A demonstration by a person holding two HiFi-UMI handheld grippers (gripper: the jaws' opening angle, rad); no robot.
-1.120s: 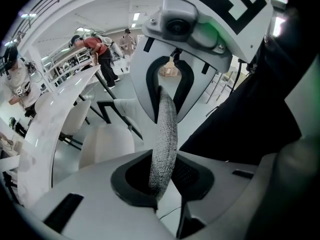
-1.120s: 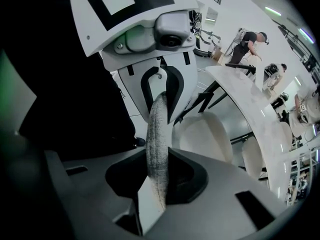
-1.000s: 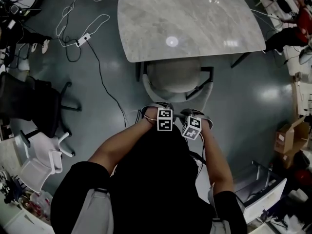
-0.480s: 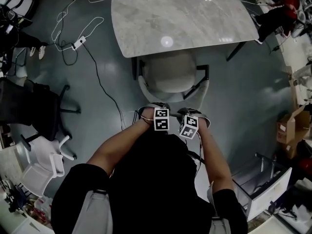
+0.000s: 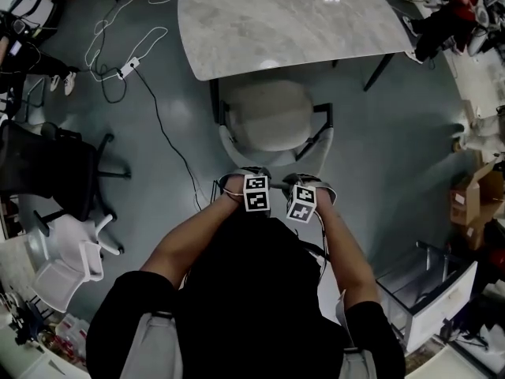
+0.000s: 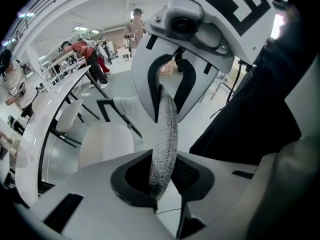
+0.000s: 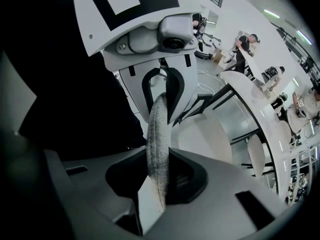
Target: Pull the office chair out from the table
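The left gripper and right gripper each pinch the backrest rim of the office chair. An uneven tug could swivel it or slide the fabric out from between the jaws.

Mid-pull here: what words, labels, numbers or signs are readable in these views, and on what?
No readable text anywhere.
Marker cube at left and marker cube at right: black-and-white square codes only, no letters.
Cardboard box: any print too small to read.
Office chair, table: no lettering visible.

Even overhead light, glare on the table, fisheye-warped edges.
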